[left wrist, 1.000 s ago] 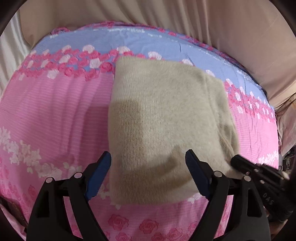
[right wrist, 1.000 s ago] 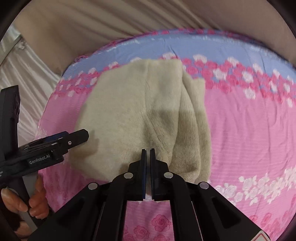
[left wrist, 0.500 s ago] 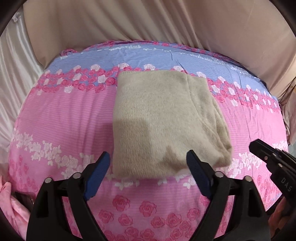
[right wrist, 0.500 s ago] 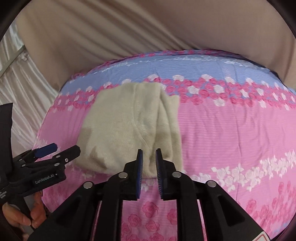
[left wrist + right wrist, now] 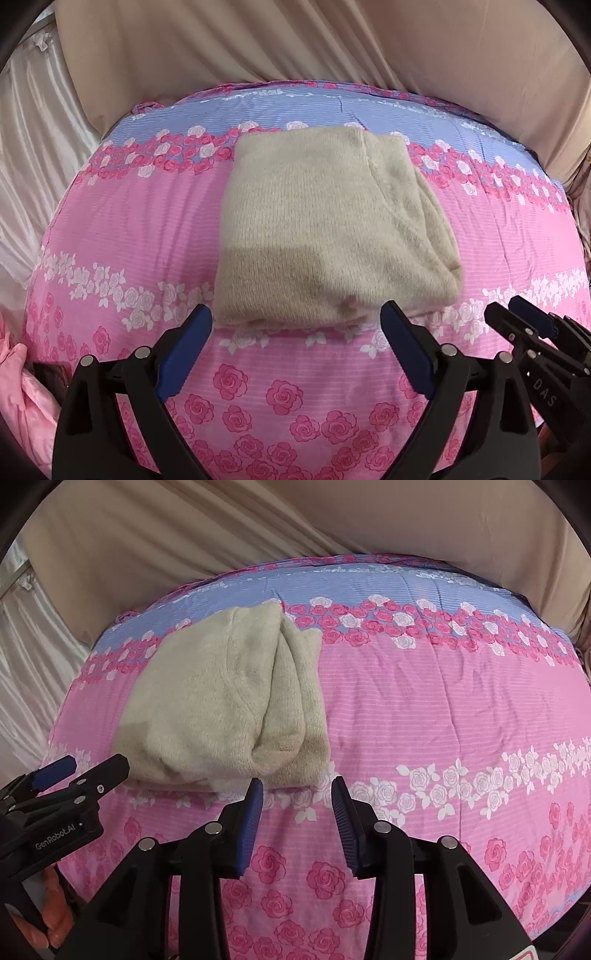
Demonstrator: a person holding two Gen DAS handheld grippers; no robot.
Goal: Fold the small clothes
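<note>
A beige knitted garment (image 5: 325, 229) lies folded into a thick rectangle on the pink and blue rose-print bedspread (image 5: 140, 229). In the right wrist view the garment (image 5: 229, 701) sits at left centre, its stacked folded edges facing me. My left gripper (image 5: 297, 317) is open and empty, hovering just short of the garment's near edge. My right gripper (image 5: 297, 788) is open and empty, just off the garment's near right corner. Each gripper shows at the edge of the other's view: the right one (image 5: 517, 317) and the left one (image 5: 88, 768).
Beige draped fabric (image 5: 295, 48) hangs behind the bed. Shiny white cloth (image 5: 26, 155) lies at the left. A pink garment (image 5: 22, 398) is bunched at the lower left edge. The bedspread's right half (image 5: 461, 709) is bare.
Both grippers have drawn back from the garment toward the near edge of the bed. The right gripper has gone from shut to open. The garment lies still.
</note>
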